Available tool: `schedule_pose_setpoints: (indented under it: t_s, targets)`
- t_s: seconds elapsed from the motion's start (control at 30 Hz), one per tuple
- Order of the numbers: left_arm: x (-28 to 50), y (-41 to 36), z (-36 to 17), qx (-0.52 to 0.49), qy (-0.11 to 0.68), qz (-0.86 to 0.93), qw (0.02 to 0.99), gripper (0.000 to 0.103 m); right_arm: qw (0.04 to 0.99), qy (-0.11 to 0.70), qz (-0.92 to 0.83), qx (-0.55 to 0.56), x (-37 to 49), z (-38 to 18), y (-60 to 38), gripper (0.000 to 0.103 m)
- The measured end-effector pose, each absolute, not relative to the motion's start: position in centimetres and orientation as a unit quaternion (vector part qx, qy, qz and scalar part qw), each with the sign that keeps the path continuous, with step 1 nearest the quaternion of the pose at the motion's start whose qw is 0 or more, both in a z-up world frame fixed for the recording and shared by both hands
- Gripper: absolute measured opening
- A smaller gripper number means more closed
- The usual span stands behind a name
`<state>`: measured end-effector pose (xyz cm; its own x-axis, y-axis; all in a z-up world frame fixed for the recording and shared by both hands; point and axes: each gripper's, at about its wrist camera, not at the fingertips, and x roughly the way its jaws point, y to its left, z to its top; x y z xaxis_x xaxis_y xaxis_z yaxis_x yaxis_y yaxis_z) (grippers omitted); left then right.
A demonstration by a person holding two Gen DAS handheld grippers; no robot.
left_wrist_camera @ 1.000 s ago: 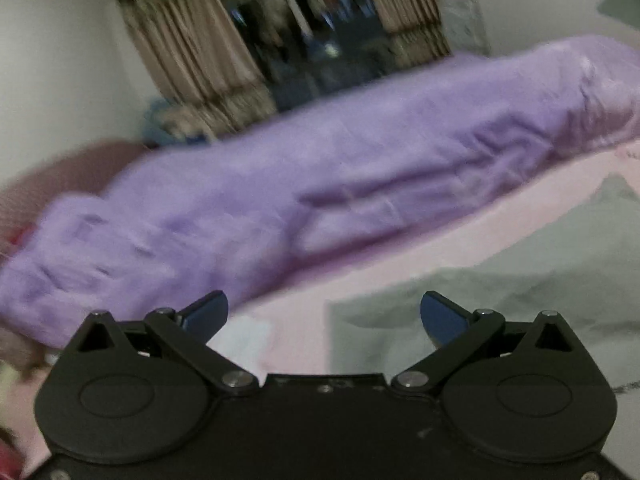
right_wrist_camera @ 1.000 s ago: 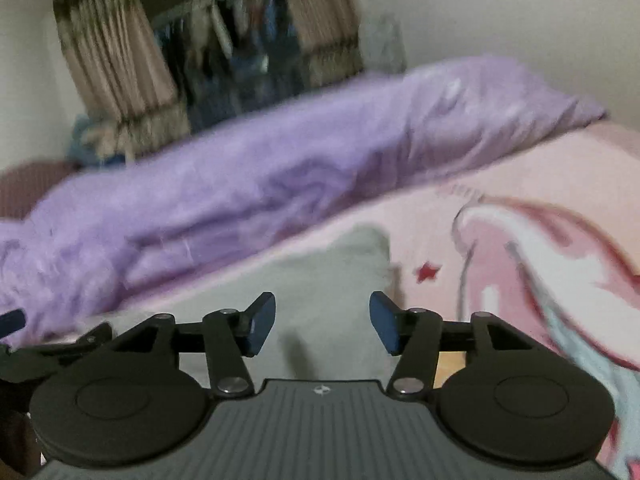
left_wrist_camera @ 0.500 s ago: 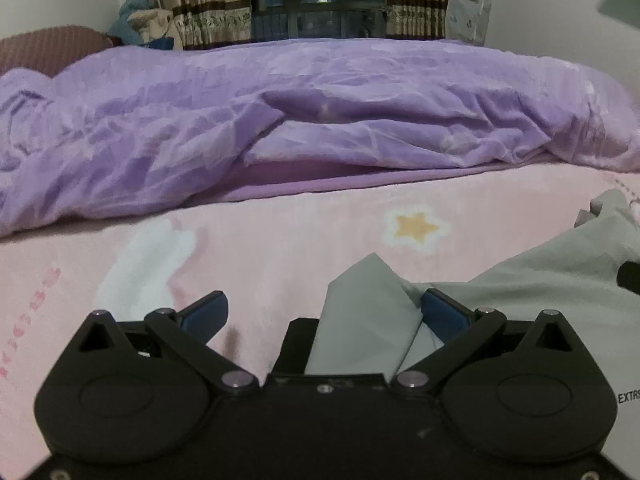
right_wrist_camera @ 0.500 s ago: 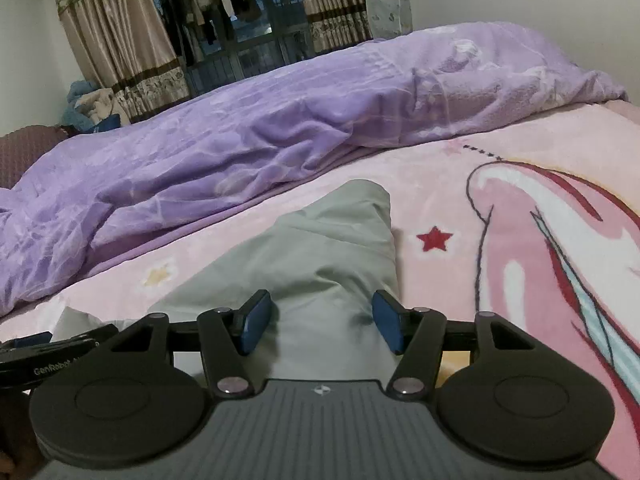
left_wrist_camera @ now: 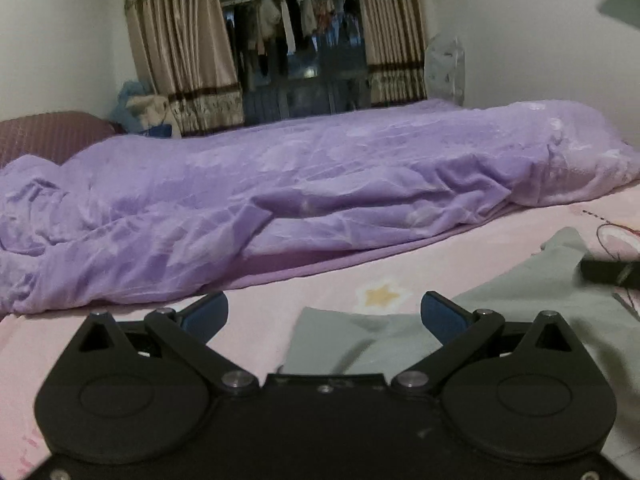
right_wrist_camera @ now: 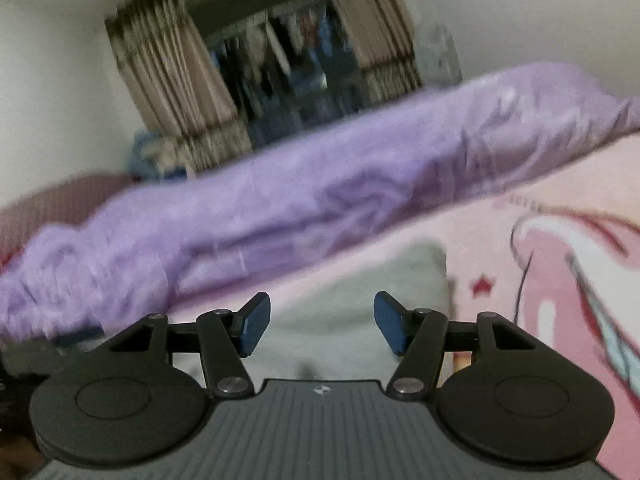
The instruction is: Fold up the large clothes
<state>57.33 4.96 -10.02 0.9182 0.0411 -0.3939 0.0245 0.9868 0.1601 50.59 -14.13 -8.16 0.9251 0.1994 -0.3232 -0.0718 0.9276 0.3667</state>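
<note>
A grey-green garment [left_wrist_camera: 520,308] lies flat on the pink bed sheet [left_wrist_camera: 280,304]. In the left wrist view its near corner sits just ahead of my left gripper [left_wrist_camera: 323,314], which is open and empty above it. In the right wrist view, which is motion-blurred, the garment [right_wrist_camera: 360,300] stretches away between the fingers of my right gripper [right_wrist_camera: 322,328], which is open and empty. The right gripper's tip also shows at the right edge of the left wrist view [left_wrist_camera: 612,272], over the garment.
A crumpled purple duvet [left_wrist_camera: 280,208] lies across the far side of the bed. Behind it are curtains [left_wrist_camera: 184,60], a dark window with hanging clothes, and white walls. The sheet has a pink cartoon print [right_wrist_camera: 580,280] at the right.
Both grippers have lifted and tilted up from the garment since half a second ago; the right view is blurred with motion. Both stay open and hold nothing.
</note>
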Motion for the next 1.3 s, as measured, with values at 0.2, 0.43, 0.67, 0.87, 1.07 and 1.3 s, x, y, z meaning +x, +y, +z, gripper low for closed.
schedule_pose_setpoints:
  t_s: [0.2, 0.43, 0.67, 0.87, 1.07, 1.3]
  targets:
    - [60.3, 6.5, -12.6, 0.023, 0.292, -0.007, 0.956, 0.103, 0.955, 0.229, 0.074, 0.172, 52.5, -9.7, -13.6, 0.071]
    - [60.3, 5.8, -12.7, 0.041, 0.287, 0.023, 0.957, 0.103, 0.961, 0.219, 0.09, 0.144, 51.9, -9.2, -12.6, 0.07]
    - [54.4, 10.1, -8.2, -0.026, 0.325, 0.017, 0.945, 0.103, 0.948, 0.227, 0.14, 0.172, 48.5, -8.6, -14.6, 0.069]
    - [46.1, 10.7, -7.1, 0.101, 0.327, 0.051, 0.938, 0.103, 0.946, 0.266, 0.116, 0.142, 40.5, -7.6, -14.8, 0.078]
    - [40.3, 13.5, -10.4, 0.045, 0.392, 0.047, 0.918, 0.103, 0.935, 0.318, 0.105, 0.114, 34.3, -8.3, -15.1, 0.078]
    - [38.4, 14.0, -13.7, -0.039, 0.41, -0.012, 0.911, 0.072, 0.922, 0.368, 0.098, 0.076, 31.0, -10.9, -12.8, 0.086]
